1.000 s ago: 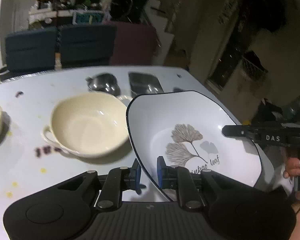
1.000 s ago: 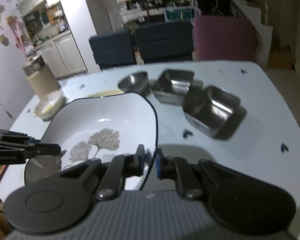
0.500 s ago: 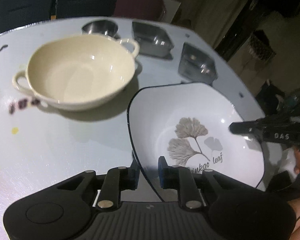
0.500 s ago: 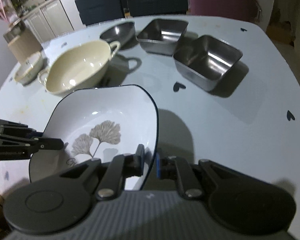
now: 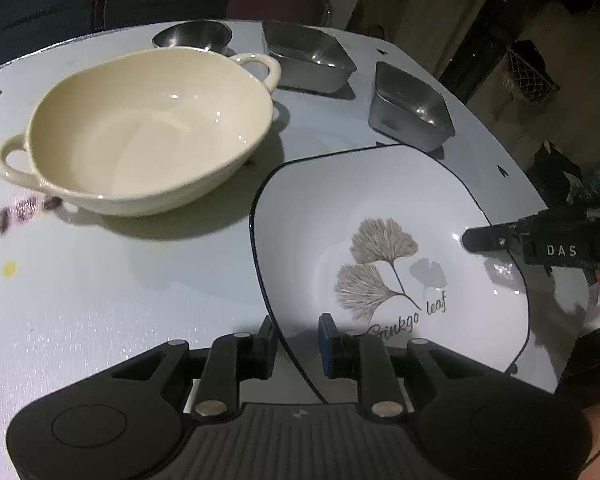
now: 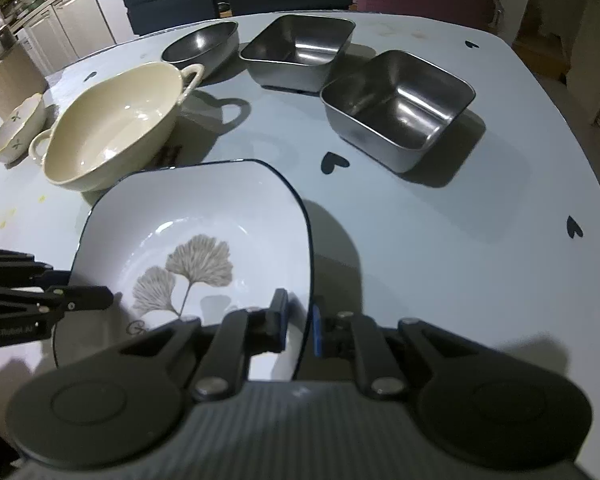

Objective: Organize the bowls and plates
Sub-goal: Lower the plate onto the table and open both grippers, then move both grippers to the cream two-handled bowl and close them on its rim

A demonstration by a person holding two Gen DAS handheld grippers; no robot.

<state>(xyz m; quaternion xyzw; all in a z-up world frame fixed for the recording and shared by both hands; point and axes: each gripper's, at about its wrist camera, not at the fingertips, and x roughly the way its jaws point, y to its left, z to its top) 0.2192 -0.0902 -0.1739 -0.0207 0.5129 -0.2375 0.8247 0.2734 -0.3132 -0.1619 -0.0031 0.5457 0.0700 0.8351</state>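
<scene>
So both grippers pinch the ginkgo plate [image 5: 380,216] by opposite rims, left gripper [image 5: 296,340] on one edge, right gripper [image 6: 298,322] on the other. It sits level, face up, just over the table [image 6: 440,240], long axis running between them, cream bowl [image 5: 148,128] just beyond.
</scene>
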